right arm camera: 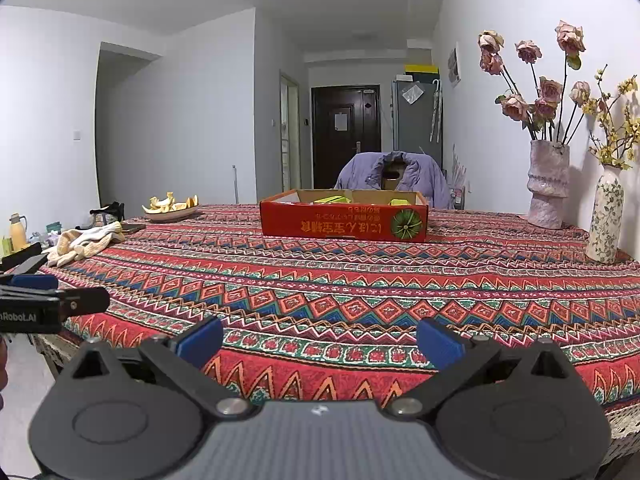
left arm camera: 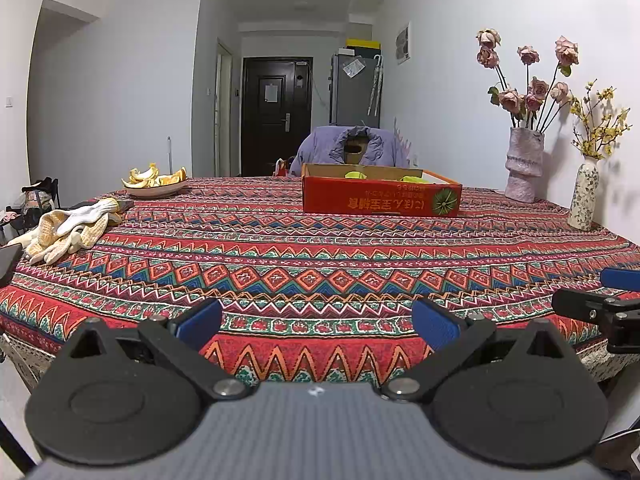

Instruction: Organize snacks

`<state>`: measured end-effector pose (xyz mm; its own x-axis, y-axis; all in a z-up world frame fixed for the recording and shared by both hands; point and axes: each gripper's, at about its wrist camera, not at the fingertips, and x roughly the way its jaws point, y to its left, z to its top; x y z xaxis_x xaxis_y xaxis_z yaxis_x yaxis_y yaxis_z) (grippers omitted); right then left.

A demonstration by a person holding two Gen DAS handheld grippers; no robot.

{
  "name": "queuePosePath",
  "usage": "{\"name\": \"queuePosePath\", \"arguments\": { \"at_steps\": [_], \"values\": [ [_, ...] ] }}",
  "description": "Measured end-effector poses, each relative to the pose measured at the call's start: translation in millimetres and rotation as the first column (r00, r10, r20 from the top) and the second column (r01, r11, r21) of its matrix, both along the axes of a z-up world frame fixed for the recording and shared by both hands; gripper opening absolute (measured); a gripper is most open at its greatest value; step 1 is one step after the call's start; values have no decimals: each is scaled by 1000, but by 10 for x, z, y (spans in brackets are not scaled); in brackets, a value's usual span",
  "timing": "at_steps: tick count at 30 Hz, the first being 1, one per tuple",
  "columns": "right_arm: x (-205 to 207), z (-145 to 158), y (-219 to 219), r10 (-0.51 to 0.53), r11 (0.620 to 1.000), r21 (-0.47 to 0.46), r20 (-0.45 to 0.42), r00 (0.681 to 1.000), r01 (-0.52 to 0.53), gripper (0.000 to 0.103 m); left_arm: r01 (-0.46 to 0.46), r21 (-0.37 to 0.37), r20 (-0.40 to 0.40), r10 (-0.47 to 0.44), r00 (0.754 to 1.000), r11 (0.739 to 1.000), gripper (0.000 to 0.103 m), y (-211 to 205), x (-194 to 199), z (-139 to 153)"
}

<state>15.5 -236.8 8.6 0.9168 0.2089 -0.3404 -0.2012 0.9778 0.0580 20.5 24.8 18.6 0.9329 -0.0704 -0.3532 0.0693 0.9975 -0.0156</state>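
Red box (left arm camera: 380,198) broadside, print inverted, perhaps snacks; both tongs (left arm camera: 316,326) (right arm camera: 320,342) wide, empty.

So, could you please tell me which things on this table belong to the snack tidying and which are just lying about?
Job:
red box
yellow-green packets inside it

Lying about:
work gloves
plate of peel
pink vase
floral vase

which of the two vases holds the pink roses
The taller, lumpy pink vase, farther back by the wall. The slim white floral vase nearer the camera holds yellow blossoms.
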Motion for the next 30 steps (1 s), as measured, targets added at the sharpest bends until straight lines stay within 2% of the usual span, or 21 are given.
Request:
{"name": "queuePosePath", "arguments": {
  "at_steps": [19, 30],
  "values": [
    [-3, -18, 2, 3, 1000, -6, 3, 1000, -3, 103, 10, 0, -3, -10, 1000, 1000, 103, 9, 3, -5],
    [-11, -18, 4, -1, 1000, -10, 8, 1000, 1, 103, -5, 18, 24, 5, 1000, 1000, 103, -18, -42, 7]
  ]
}}
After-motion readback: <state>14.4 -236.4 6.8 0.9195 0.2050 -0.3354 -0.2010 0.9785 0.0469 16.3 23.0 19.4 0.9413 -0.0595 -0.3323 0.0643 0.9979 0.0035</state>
